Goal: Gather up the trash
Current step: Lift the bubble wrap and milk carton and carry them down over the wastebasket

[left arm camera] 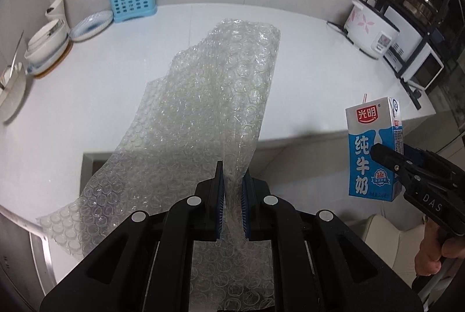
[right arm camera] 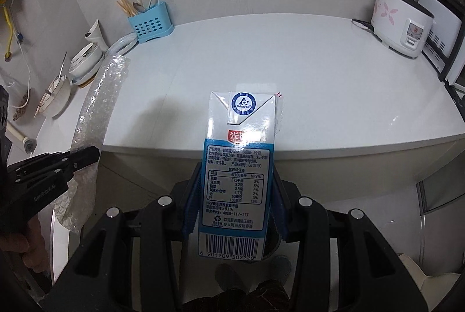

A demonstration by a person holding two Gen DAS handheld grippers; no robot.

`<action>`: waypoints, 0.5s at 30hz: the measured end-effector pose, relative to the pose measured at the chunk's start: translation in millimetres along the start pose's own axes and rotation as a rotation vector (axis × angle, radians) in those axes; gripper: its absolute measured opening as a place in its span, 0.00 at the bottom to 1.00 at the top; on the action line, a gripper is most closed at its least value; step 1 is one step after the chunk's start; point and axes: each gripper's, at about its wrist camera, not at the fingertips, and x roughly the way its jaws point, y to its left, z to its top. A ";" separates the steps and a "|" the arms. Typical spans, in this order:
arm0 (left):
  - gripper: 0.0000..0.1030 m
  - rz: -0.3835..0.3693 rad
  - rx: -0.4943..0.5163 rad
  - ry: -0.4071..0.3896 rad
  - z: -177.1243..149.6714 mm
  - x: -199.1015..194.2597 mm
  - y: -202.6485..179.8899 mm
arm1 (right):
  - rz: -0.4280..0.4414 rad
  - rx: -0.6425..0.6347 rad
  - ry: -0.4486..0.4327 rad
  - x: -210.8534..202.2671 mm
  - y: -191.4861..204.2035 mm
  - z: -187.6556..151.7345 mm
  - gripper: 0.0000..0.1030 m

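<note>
My left gripper (left arm camera: 232, 181) is shut on a sheet of clear bubble wrap (left arm camera: 209, 96) and holds it up in front of the counter edge; the sheet also shows in the right wrist view (right arm camera: 98, 102), pinched by the left gripper (right arm camera: 90, 156). My right gripper (right arm camera: 236, 181) is shut on a blue and white milk carton (right arm camera: 241, 155) with a straw, held upright off the counter's front edge. The carton (left arm camera: 373, 149) and the right gripper (left arm camera: 389, 159) show at the right of the left wrist view.
A white counter (right arm camera: 290, 73) lies ahead. A blue cutlery holder (right arm camera: 149, 27) stands at the back, bowls and plates (left arm camera: 49, 41) at the left, a rice cooker (right arm camera: 401, 21) and a microwave rack (left arm camera: 418, 56) at the right.
</note>
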 end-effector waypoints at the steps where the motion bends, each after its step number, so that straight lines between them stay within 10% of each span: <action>1: 0.09 0.003 -0.002 0.008 -5.2 1.8 -1.9 | -0.001 -0.017 0.006 1.5 -0.3 -6.7 0.39; 15: 0.09 -0.033 -0.055 0.132 -97.6 99.7 -18.8 | 0.058 -0.098 0.200 105.0 -28.3 -91.6 0.39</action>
